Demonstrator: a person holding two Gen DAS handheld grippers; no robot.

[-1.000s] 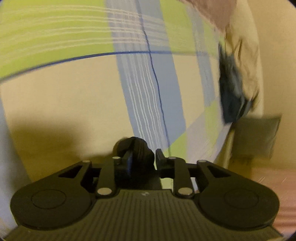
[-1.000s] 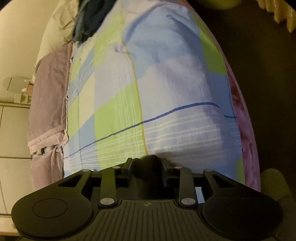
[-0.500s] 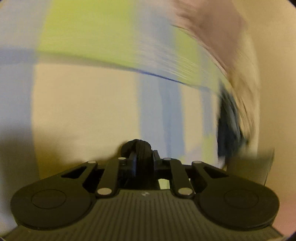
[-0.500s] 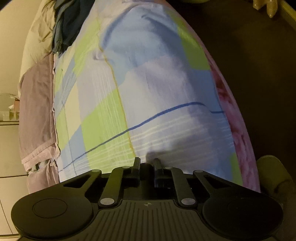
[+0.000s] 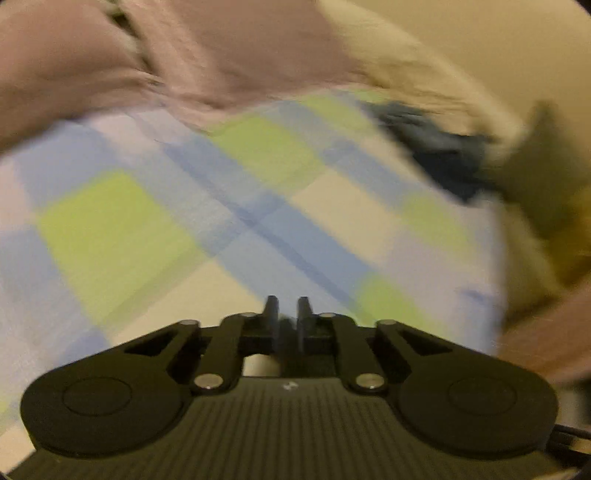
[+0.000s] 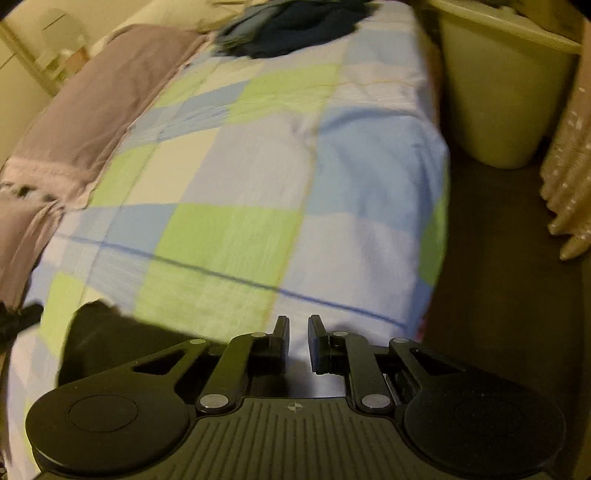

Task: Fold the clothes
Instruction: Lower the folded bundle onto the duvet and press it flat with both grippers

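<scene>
A black garment (image 6: 110, 339) lies on the checked bedspread (image 6: 258, 177) at the near left, just left of my right gripper (image 6: 298, 328), which is slightly open and empty above the bed. A heap of dark blue clothes (image 6: 295, 33) lies at the far end of the bed; it also shows in the blurred left wrist view (image 5: 443, 147). My left gripper (image 5: 287, 312) hovers over the bedspread (image 5: 184, 221) with its fingers a narrow gap apart and nothing between them.
A mauve pillow (image 6: 96, 99) lies along the bed's left side. A pale green bin (image 6: 491, 92) stands on the dark floor right of the bed, next to a patterned curtain (image 6: 569, 155). The bed's right edge drops off at the floor.
Both grippers have let go of the dark cloth they held and lifted away. The black garment now lies on the bed. Both views have swung round.
</scene>
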